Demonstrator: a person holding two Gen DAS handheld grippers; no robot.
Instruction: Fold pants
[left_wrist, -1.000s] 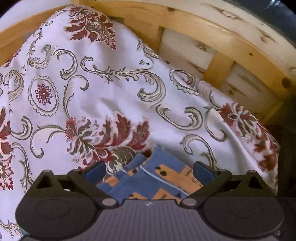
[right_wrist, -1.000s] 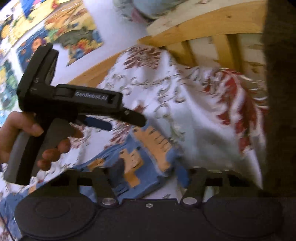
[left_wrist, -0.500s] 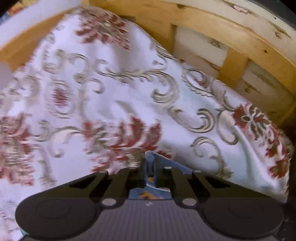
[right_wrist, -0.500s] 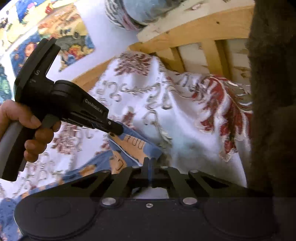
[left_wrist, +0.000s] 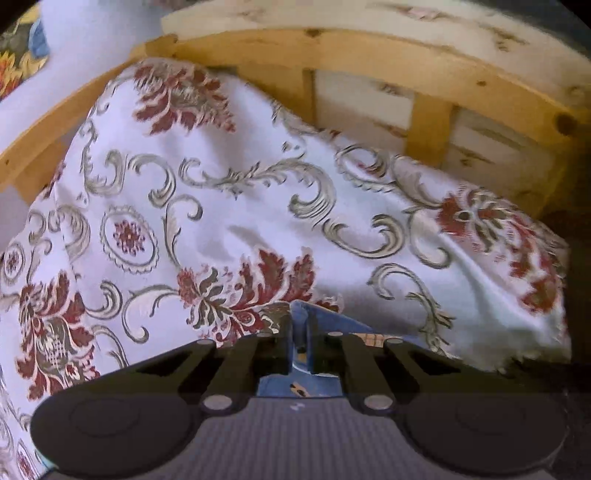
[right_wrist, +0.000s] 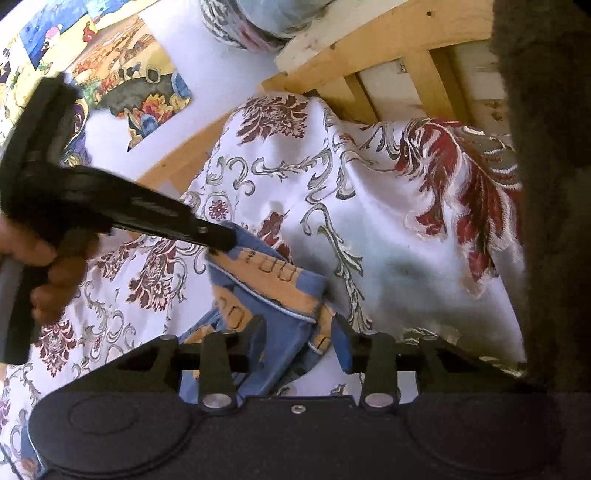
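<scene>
My right gripper (right_wrist: 301, 341) has come apart again; half a second ago its fingers were pinched together, and now they stand partly open with the blue and orange pants (right_wrist: 266, 295) bunched loosely between them, gripped by neither pad as far as I can tell; I read that as a release or a slipped hold on that corner. My left gripper (left_wrist: 300, 345) went the other way; a second ago it was wide, and it stays clamped on a peak of the pants (left_wrist: 306, 321) that pokes up just ahead of its fingertips. So the pants lie on the floral cloth (left_wrist: 240, 192) directly in front of both tools, one edge held at the left, the near edge slack at the right; the wooden frame (left_wrist: 369, 51) sits beyond. For the fold, I judge I need the right to re-grip before lifting; pulling with one corner alone would drag the fabric askew.
</scene>
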